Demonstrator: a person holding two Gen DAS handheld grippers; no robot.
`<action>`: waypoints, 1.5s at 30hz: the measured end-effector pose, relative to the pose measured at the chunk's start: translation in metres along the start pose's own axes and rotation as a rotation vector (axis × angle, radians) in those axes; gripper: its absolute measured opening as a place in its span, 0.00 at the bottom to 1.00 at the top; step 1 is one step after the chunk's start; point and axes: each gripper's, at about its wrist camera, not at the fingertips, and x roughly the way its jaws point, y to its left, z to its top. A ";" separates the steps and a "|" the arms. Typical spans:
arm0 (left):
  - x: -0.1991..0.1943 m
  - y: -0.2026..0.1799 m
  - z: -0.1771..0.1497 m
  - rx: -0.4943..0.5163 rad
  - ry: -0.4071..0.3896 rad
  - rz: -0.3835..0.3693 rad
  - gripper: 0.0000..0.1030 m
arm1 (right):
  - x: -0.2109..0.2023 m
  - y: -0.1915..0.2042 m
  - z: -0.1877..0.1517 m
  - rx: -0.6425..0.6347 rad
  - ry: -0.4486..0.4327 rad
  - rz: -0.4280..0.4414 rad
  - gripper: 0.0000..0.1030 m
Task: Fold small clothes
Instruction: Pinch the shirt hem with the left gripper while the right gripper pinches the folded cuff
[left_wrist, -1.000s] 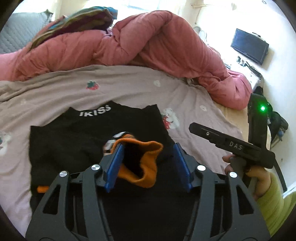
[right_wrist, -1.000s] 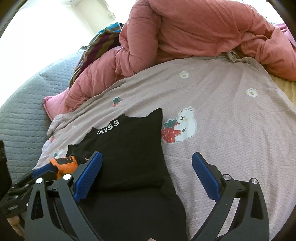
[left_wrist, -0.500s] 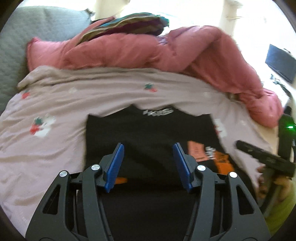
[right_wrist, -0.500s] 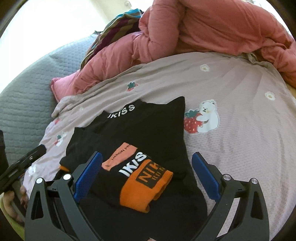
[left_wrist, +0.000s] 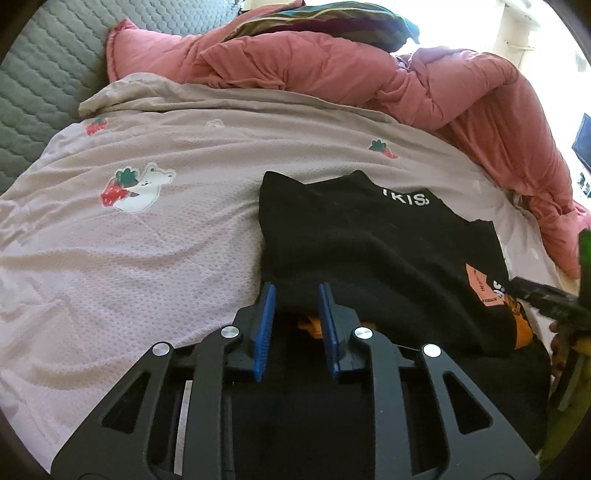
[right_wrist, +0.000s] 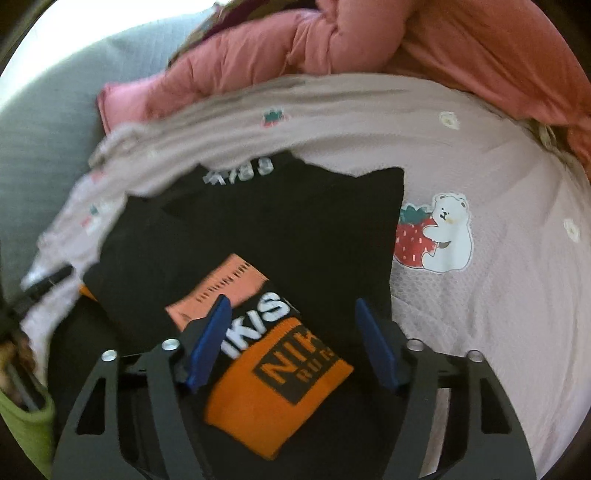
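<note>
A black sweater (left_wrist: 369, 251) with white collar lettering lies flat on the bed sheet (left_wrist: 147, 258). Its sleeve with the orange cuff (right_wrist: 273, 398) is folded across the body. My left gripper (left_wrist: 297, 314) sits at the sweater's lower left edge. Its jaws are closing, with a black fold and a bit of orange between the blue pads (left_wrist: 266, 325). My right gripper (right_wrist: 291, 332) hovers over the orange cuff, jaws closing either side of it, pads not touching it. The right gripper (left_wrist: 546, 295) also shows at the left wrist view's right edge.
A pink duvet (left_wrist: 369, 81) is heaped along the back of the bed, with a striped blanket (left_wrist: 325, 18) on top. Grey quilted padding (left_wrist: 44, 81) is at the far left. The sheet has a strawberry-bear print (right_wrist: 436, 236). A hand in a green sleeve (right_wrist: 22, 413) is at the left.
The left gripper let the orange cuff go onto the sweater, swung left to its lower left edge and narrowed its jaws. The right gripper came down over the cuff and narrowed too.
</note>
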 end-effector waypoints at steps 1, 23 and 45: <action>0.000 0.000 0.001 0.007 -0.001 -0.003 0.14 | 0.005 0.000 -0.001 -0.007 0.017 -0.008 0.63; 0.034 -0.008 -0.004 0.008 0.055 -0.023 0.11 | -0.016 0.029 0.044 -0.296 -0.078 -0.087 0.13; 0.011 -0.018 -0.004 0.031 -0.009 -0.029 0.11 | -0.011 0.004 0.021 -0.214 -0.104 -0.201 0.52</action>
